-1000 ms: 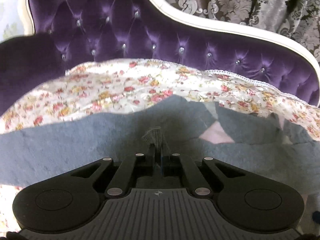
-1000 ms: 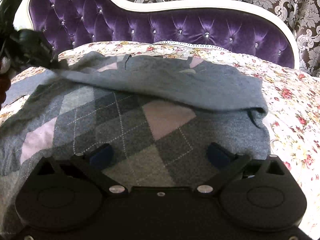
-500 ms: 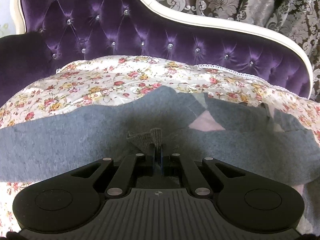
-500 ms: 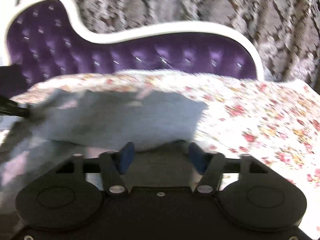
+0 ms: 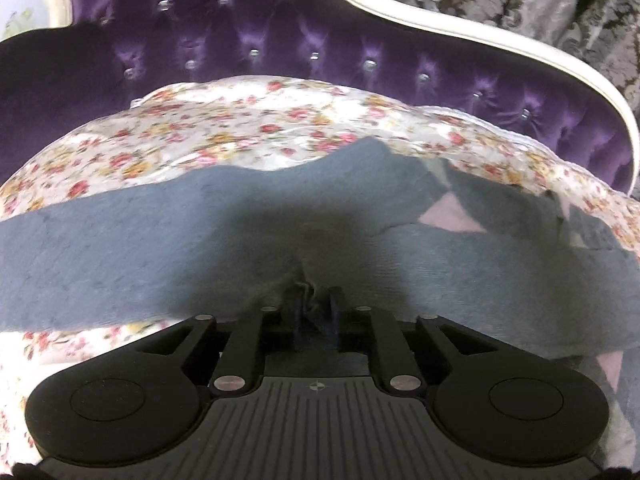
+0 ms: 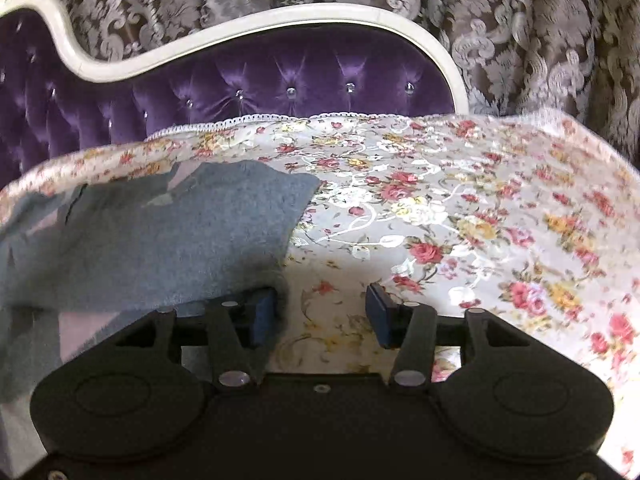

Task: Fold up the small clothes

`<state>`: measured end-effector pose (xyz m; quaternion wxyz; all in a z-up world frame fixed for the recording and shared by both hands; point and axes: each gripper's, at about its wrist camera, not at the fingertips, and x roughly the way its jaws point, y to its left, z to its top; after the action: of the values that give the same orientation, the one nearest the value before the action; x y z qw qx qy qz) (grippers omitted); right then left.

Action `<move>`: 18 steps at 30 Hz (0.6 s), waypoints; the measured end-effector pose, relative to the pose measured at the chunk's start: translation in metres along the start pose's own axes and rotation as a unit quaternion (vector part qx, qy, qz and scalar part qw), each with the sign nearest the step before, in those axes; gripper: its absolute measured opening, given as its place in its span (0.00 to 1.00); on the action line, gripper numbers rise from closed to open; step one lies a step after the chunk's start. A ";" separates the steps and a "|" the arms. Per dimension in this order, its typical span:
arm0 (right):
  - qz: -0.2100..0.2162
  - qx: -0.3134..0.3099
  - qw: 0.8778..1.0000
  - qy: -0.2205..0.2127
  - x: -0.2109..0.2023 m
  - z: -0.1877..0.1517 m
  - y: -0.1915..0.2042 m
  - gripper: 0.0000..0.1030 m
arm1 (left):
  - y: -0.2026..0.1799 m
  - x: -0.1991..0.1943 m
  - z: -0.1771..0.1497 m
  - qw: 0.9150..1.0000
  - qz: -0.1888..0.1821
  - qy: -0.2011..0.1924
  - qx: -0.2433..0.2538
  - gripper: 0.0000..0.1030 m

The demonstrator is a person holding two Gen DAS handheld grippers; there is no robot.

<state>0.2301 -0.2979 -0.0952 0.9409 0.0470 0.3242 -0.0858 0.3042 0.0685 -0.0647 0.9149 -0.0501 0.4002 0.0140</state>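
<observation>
A grey knit sweater (image 5: 200, 248) with pink argyle diamonds lies folded over on the floral cover (image 5: 240, 136). My left gripper (image 5: 315, 308) sits low on the sweater's near edge. Its jaws are opening, and a small wrinkled bunch of the knit still sits between the fingers, no longer squeezed. In the right wrist view the sweater (image 6: 160, 240) fills the left side, its folded corner pointing right. My right gripper (image 6: 320, 316) stands half open just past the sweater's right edge. Its left pad (image 6: 264, 316) is against the knit, and only floral cover shows between the pads.
A purple tufted backrest (image 5: 280, 60) with a curved white frame (image 6: 280, 16) rises right behind the cover. Patterned grey curtains (image 6: 520, 40) hang beyond it. The floral cover (image 6: 440, 220) stretches bare to the right of the sweater and drops off at its far right edge.
The left gripper came down with the sweater's fold and its jaws parted slightly. The right gripper narrowed from wide open and swung right, off the argyle front to the sweater's right edge.
</observation>
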 end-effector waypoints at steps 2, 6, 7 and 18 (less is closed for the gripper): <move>0.001 0.006 1.000 0.003 -0.002 0.000 -0.003 0.57 | 0.006 -0.004 0.000 1.000 -0.007 0.001 -0.007 0.15; -0.008 0.019 1.000 0.002 -0.009 0.003 -0.007 0.63 | 0.015 -0.017 0.004 1.000 -0.009 -0.008 -0.011 0.20; -0.005 0.026 1.000 -0.001 -0.014 0.003 -0.008 0.66 | 0.016 -0.020 0.005 1.000 -0.009 -0.012 -0.010 0.22; 0.130 0.016 0.991 -0.037 -0.077 0.005 0.042 0.88 | 0.061 -0.050 0.006 0.998 -0.034 -0.041 -0.014 0.69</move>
<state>0.1813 -0.2471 -0.0419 0.9546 0.1010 0.2786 0.0305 0.2704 0.1310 -0.0286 0.9298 -0.0759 0.3600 -0.0092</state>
